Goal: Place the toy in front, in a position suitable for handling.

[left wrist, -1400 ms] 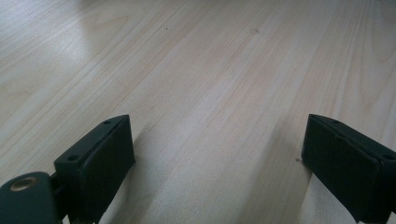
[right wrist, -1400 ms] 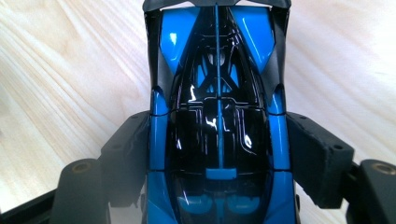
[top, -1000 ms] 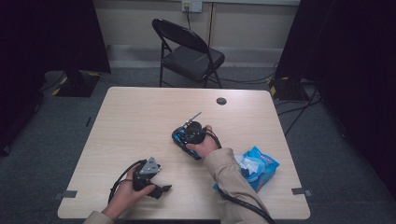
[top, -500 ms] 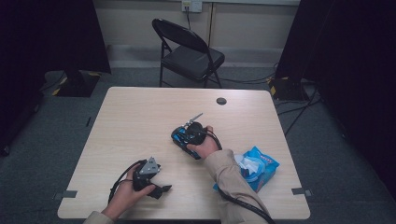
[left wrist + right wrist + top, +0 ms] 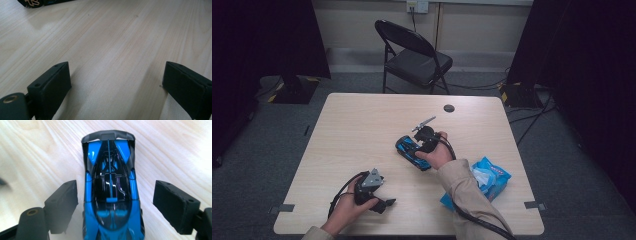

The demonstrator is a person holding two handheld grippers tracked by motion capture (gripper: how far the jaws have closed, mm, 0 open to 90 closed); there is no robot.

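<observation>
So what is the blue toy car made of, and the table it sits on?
The toy car looks like glossy painted plastic or metal, hard to tell which: bright highlights gleam on its blue body and black roof. The table looks like pale wood or wood-look laminate, with a matt finish and long grain lines.

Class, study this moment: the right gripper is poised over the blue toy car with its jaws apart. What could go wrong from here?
1. The toy car lies between the right gripper jaws, which have just been opening, with a gap on each side; an off-centre close might push it askew.
2. On the smooth table the car may roll away.
</observation>
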